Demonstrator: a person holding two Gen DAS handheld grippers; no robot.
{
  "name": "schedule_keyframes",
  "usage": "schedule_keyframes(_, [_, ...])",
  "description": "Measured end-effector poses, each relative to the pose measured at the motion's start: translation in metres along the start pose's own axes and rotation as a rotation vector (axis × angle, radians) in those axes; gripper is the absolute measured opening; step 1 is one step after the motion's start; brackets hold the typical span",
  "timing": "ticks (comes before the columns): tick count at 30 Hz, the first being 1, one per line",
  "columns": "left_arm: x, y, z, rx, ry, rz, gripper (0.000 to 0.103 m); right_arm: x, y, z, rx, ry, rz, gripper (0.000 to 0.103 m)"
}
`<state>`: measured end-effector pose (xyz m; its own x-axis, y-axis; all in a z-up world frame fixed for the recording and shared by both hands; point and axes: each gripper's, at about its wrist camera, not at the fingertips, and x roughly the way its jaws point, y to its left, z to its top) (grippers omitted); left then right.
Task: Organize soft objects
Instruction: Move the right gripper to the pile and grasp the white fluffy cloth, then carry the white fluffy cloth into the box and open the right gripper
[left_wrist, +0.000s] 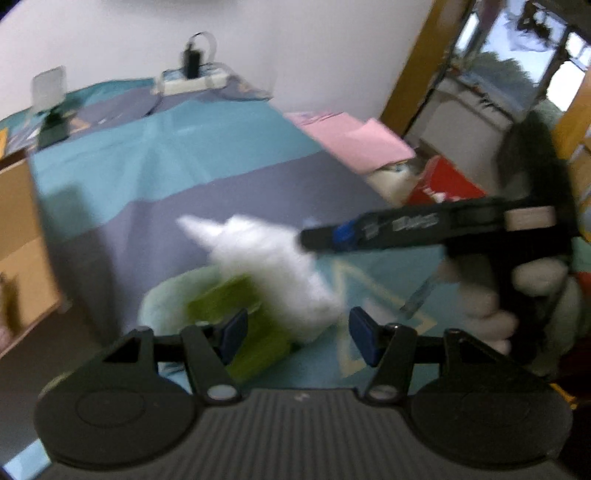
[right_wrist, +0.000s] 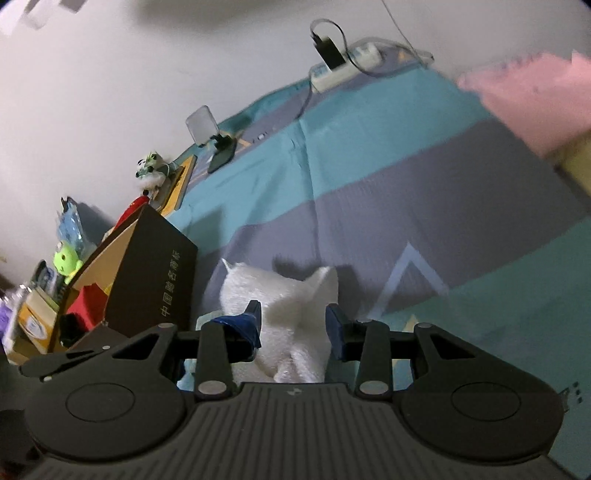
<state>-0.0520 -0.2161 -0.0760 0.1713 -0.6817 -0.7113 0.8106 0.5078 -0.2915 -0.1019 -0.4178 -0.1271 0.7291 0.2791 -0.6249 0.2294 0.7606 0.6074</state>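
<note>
A white plush toy (left_wrist: 266, 266) with pointed ears lies on the teal and grey bedsheet (left_wrist: 184, 147). My right gripper (right_wrist: 293, 326) is shut on the white plush toy (right_wrist: 284, 295), its blue pads pressed into both sides. The left wrist view shows this right gripper (left_wrist: 332, 236) coming in from the right, held by a gloved hand (left_wrist: 491, 314). My left gripper (left_wrist: 299, 336) hovers open just in front of the toy's lower end. Beside its left finger lies a green soft object (left_wrist: 236, 321) edged with pale mint plush. Motion blurs the left view.
An open cardboard box (right_wrist: 147, 277) holding red items and small toys stands at the bed's left. Pink fabric (left_wrist: 351, 136) and a red box (left_wrist: 443, 181) lie at the right. A power strip with a charger (right_wrist: 343, 66) and a small stand (right_wrist: 207, 125) sit by the wall.
</note>
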Motion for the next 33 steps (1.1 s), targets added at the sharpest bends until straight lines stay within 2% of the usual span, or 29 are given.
schedule_keyframes(4, [0.032, -0.01, 0.005, -0.011, 0.048, -0.012, 0.06, 0.014, -0.012, 0.003, 0.078, 0.066, 0.086, 0.022])
schedule_keyframes(8, [0.06, -0.007, 0.006, -0.02, 0.085, 0.073, 0.06, 0.029, -0.019, 0.005, 0.123, 0.115, 0.146, 0.024])
schedule_keyframes(13, [0.061, -0.006, 0.008, -0.033, 0.065, 0.076, 0.06, 0.029, -0.029, 0.009, 0.175, 0.144, 0.195, 0.021])
schedule_keyframes(16, [0.057, -0.014, 0.008, -0.005, 0.055, 0.065, 0.059, 0.02, -0.031, 0.007, 0.192, 0.157, 0.21, 0.021])
schedule_keyframes(22, [0.04, -0.035, 0.02, 0.068, -0.003, 0.013, 0.059, -0.012, -0.026, 0.009, 0.196, 0.084, 0.192, 0.021])
schedule_keyframes(27, [0.011, -0.046, 0.03, 0.13, -0.098, 0.011, 0.059, -0.037, 0.0, 0.015, 0.144, -0.025, 0.206, 0.021])
schedule_keyframes(30, [-0.015, -0.043, 0.034, 0.137, -0.168, 0.028, 0.059, -0.044, 0.025, 0.019, 0.095, -0.085, 0.237, 0.021])
schedule_keyframes(31, [-0.025, -0.039, 0.036, 0.134, -0.194, 0.035, 0.065, -0.045, 0.034, 0.02, 0.079, -0.103, 0.253, 0.021])
schedule_keyframes(33, [-0.048, -0.031, 0.037, 0.12, -0.246, 0.048, 0.064, -0.043, 0.054, 0.023, 0.044, -0.122, 0.307, 0.021])
